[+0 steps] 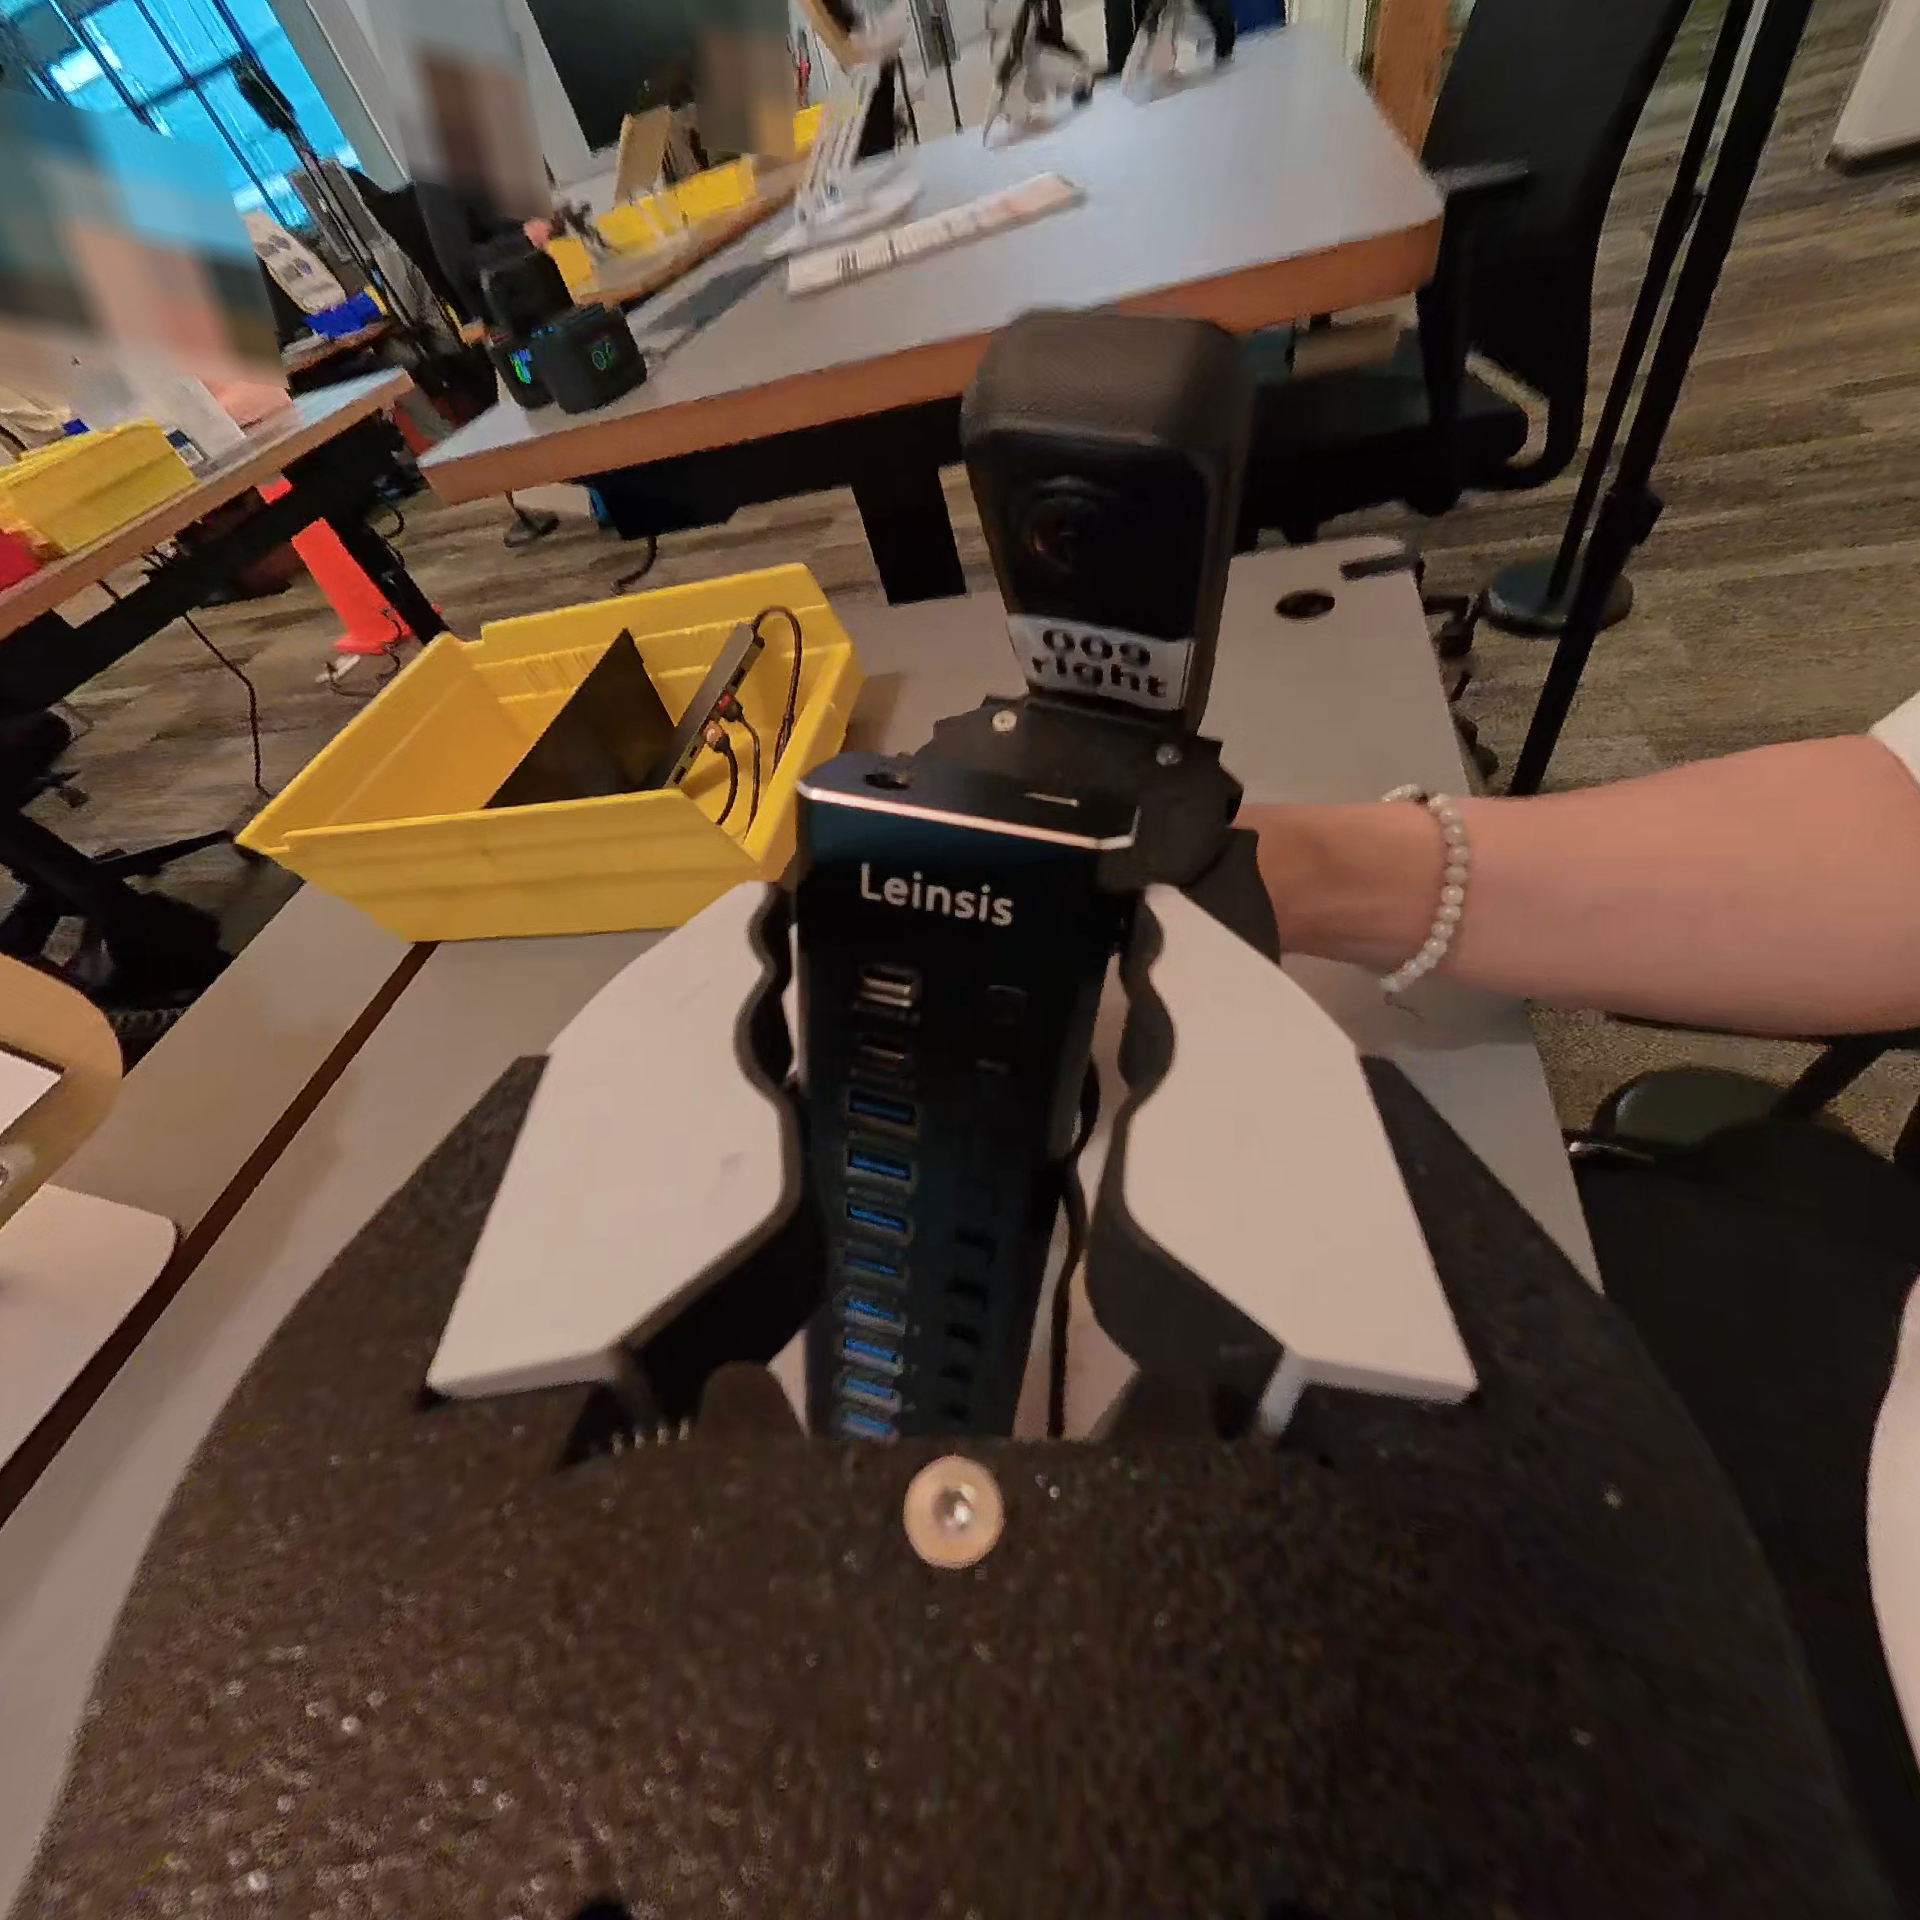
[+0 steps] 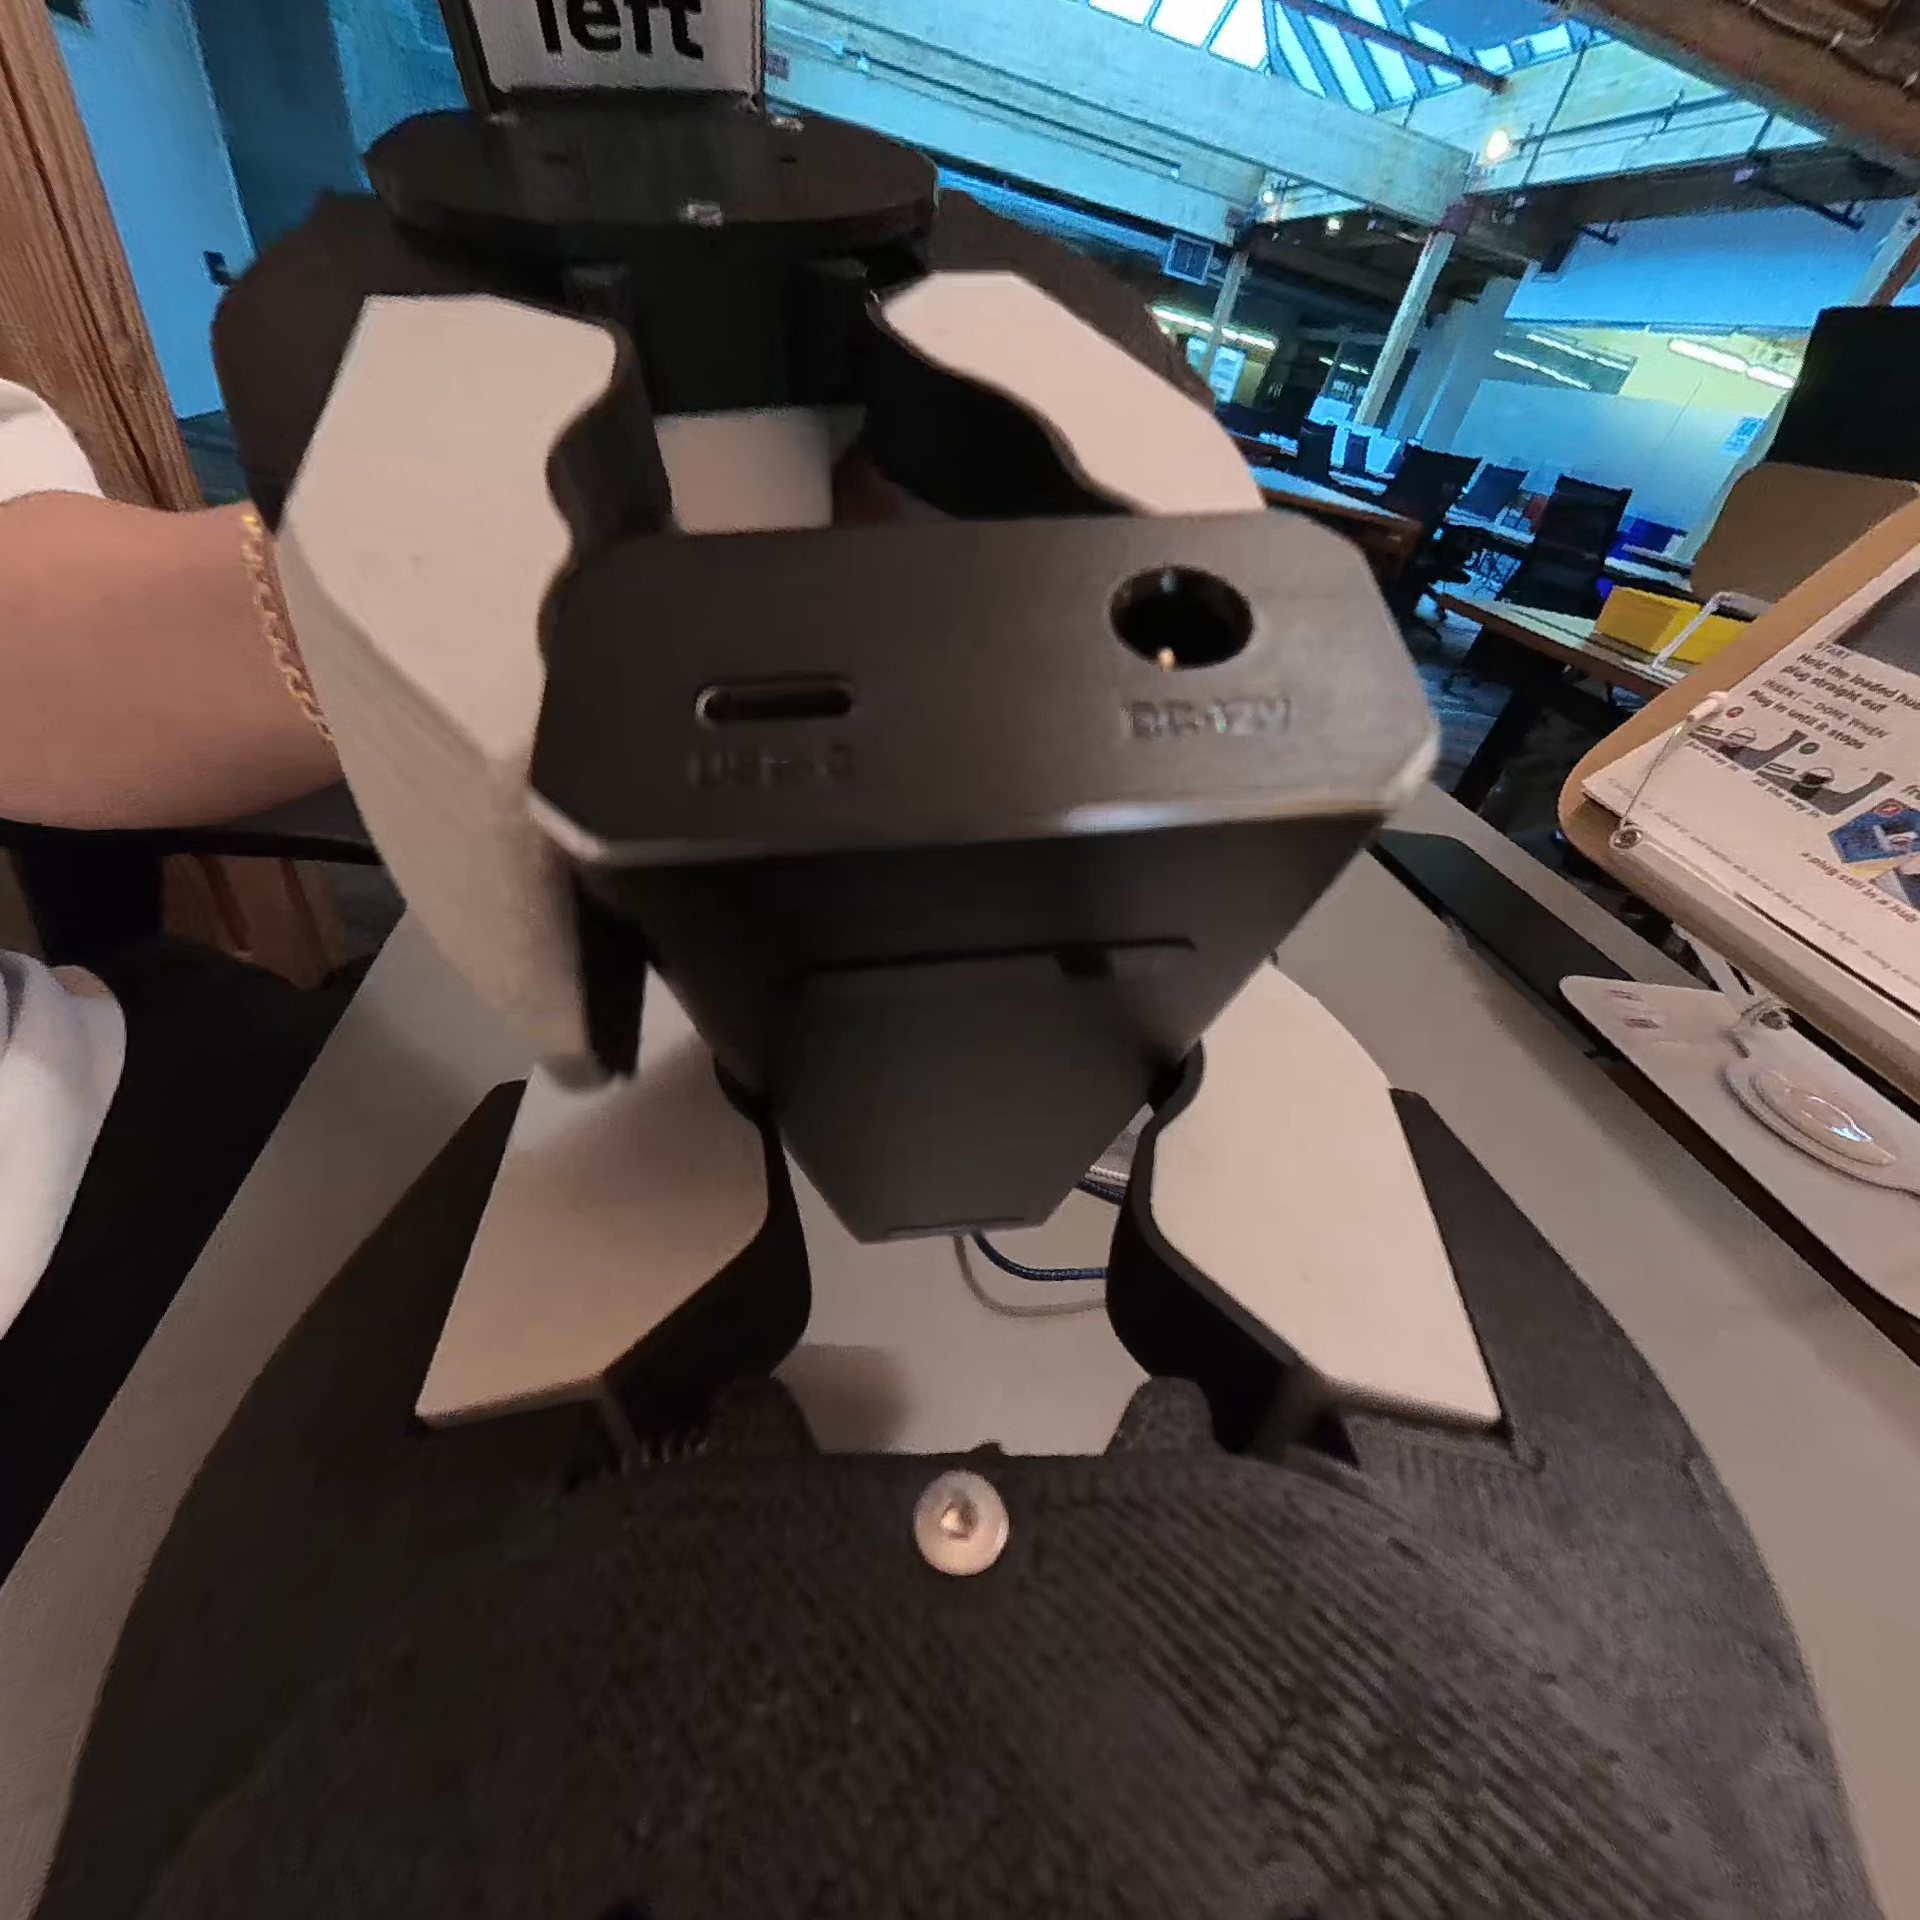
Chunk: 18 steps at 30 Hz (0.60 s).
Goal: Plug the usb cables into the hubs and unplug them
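Hub [image 1: 935,1091], black, rigid, smooth-sided, looks slippery: my left gripper [image 1: 945,1039] clamps its flanks; my right gripper [image 2: 961,1153] pinches its end.

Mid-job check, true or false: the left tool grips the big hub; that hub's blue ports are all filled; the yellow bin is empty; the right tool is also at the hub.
1. The left tool grips the black hub. True.
2. Its blue ports all hold plugs. False: those facing the left wrist camera look empty.
3. The yellow bin is empty. False: it holds a slim hub with cables.
4. The right tool is at the same hub. True: its fingers flank the hub's end.
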Each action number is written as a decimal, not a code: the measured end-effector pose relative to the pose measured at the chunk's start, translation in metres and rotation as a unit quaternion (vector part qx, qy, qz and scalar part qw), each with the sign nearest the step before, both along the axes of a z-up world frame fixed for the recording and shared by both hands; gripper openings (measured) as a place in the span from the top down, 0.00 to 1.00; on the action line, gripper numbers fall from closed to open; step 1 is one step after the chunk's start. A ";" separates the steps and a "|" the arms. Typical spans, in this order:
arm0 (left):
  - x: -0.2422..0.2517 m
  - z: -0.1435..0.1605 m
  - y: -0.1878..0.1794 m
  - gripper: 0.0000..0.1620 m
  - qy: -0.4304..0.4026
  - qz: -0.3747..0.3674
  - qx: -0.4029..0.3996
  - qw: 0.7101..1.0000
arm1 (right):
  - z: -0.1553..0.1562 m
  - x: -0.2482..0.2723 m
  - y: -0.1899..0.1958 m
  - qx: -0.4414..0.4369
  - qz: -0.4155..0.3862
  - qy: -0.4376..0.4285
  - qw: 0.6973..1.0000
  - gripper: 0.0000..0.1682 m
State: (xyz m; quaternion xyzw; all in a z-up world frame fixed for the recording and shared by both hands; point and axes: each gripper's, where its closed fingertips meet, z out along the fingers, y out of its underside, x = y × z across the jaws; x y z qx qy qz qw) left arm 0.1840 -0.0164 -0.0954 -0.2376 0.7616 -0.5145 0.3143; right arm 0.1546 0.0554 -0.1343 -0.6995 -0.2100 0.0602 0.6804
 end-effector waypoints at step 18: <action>0.002 0.032 -0.007 0.62 0.007 -0.042 -0.133 0.990 | 0.014 -0.008 0.001 0.046 0.026 0.068 0.996 0.55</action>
